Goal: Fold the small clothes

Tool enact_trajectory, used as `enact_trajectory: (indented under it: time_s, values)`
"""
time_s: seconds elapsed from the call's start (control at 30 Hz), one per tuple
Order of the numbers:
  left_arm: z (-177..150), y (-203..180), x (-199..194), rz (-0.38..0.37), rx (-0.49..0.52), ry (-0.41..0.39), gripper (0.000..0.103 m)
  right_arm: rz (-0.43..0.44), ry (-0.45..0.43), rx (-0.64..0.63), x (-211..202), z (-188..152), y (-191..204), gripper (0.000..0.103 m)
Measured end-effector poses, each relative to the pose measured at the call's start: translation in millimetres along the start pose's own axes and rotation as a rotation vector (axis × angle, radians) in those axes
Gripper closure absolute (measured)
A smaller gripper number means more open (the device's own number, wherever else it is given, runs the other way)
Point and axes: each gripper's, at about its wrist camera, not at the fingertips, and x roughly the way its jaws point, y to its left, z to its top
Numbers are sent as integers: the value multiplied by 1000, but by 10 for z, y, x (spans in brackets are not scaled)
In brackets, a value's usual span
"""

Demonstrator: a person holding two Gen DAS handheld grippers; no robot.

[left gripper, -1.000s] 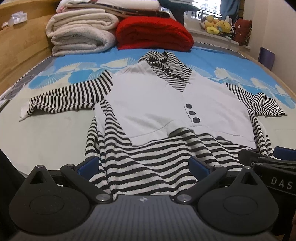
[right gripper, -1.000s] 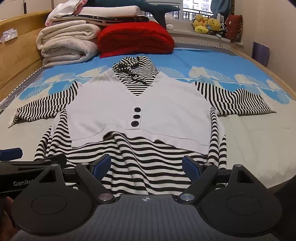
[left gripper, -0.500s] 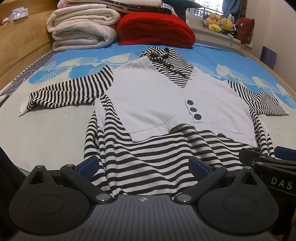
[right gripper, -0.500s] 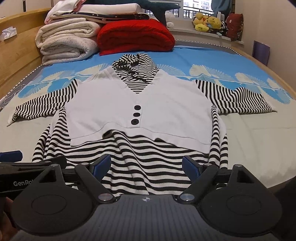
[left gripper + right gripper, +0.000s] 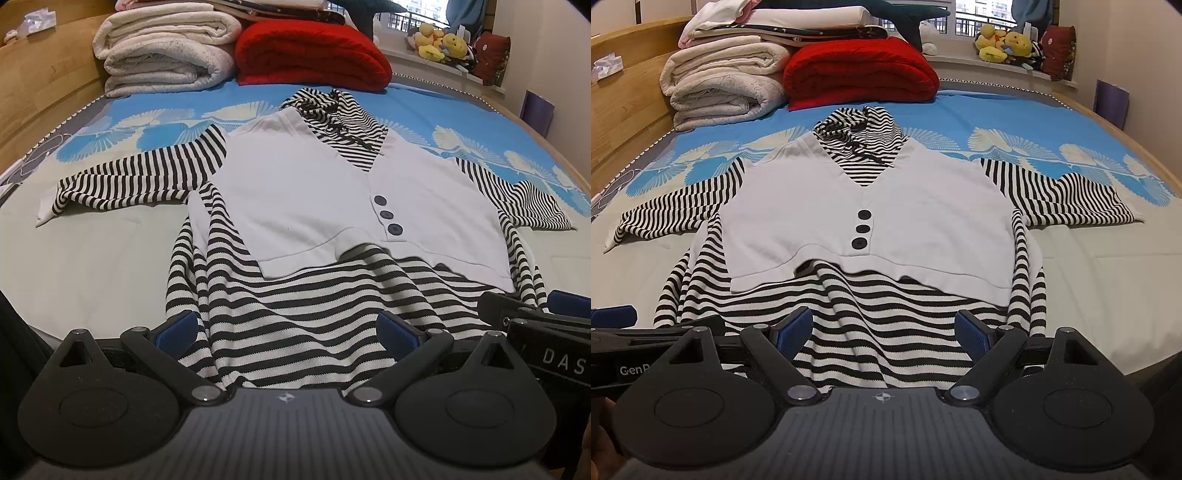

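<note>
Approaching: left gripper [image 5: 286, 328] and right gripper [image 5: 882, 330] are hovering with jaws spread wide, holding nothing.
Garment: striped hooded top [image 5: 868, 221] is lying flat on the bed [image 5: 1089, 280], sleeves out.
Technique: each gripper is likely needing one hem corner, pinching both layers.

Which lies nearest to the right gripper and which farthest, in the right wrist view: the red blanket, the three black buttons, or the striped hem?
1. Striped hem, between the fingers.
2. Black buttons, centre.
3. Red blanket, far end.
</note>
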Motion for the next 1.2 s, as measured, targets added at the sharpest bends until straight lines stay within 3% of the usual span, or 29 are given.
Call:
enact_trajectory:
  time_s: [1.07,1.2]
  values:
    - [-7,-9,5,-1,4,0,0,-2,-6,0,-3,8,-1,18]
    - [27,-25,-13,-14,13,-21,1,-12,-39,6,-30,29,-27,18]
